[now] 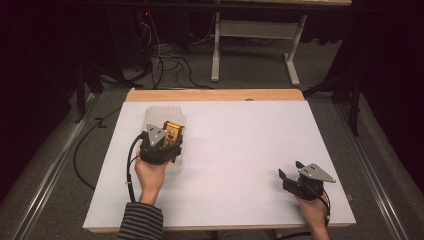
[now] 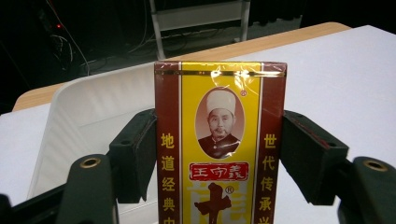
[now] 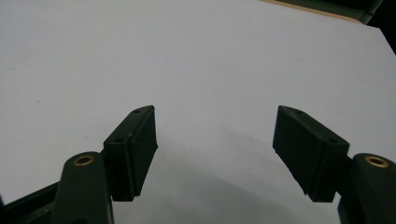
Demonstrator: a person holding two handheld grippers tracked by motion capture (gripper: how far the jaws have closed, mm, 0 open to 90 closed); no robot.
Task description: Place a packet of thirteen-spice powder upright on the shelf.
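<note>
While it stands upright between two black pads, the red-and-yellow box (image 2: 219, 144), printed with a portrait and Chinese characters, is clamped by the left tongs (image 2: 217, 154), a pad pressing each narrow side; it hangs over the white plastic tub (image 2: 88, 116), which sits at the counter's (image 1: 240, 145) far left; in the high view the left tongs (image 1: 167, 142) are over the tub's near end; the right tongs (image 3: 215, 149) gape wide with nothing between them, low above bare white counter near the right front corner, well apart from the tub.
</note>
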